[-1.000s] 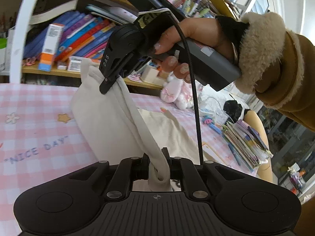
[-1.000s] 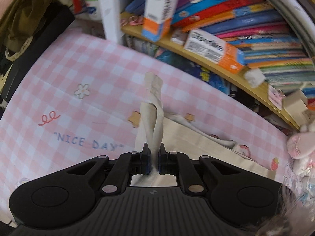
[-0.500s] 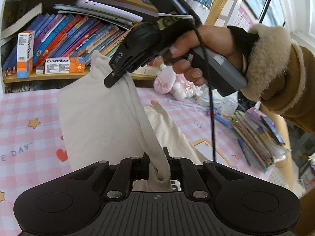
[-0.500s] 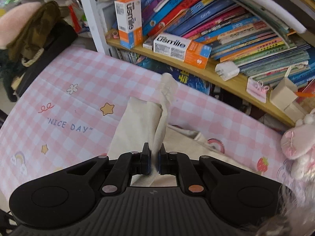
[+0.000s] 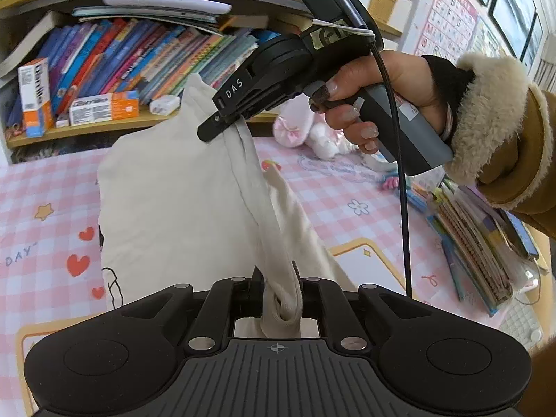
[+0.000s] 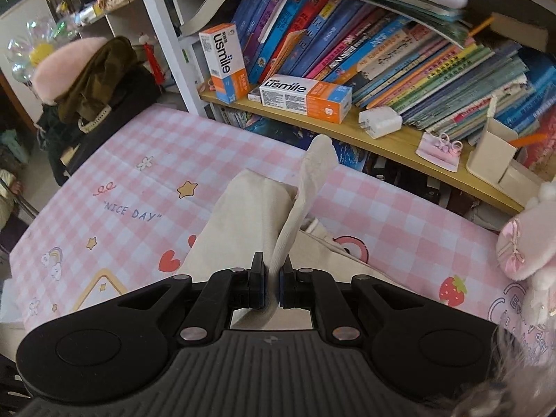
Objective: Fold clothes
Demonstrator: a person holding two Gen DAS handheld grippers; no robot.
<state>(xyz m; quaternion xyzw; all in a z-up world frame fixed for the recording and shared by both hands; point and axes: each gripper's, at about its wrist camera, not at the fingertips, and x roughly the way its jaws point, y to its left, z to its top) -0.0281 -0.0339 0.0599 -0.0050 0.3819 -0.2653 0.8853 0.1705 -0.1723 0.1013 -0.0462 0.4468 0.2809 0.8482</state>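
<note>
A cream garment [image 5: 173, 208] with a small black drawing near its lower left hangs between my two grippers above the pink checked table cover [image 5: 41, 180]. My left gripper [image 5: 278, 288] is shut on a bunched edge of it. My right gripper [image 5: 226, 121], held by a hand in a fur-cuffed sleeve, is shut on another edge higher up. In the right wrist view, the right gripper [image 6: 274, 278] pinches a ribbed strip of the garment [image 6: 243, 222], which drapes down onto the cover [image 6: 139, 160].
A wooden bookshelf [image 6: 347, 132] with many books and toothpaste boxes [image 6: 305, 97] runs along the table's far side. A pink plush toy [image 6: 524, 243] lies at the right. A stack of books [image 5: 469, 239] sits at the right edge. Clothes [image 6: 97, 76] are piled at the far left.
Both grippers have lifted the garment higher and shifted right along the table. More of its cream panel now hangs spread out between them.
</note>
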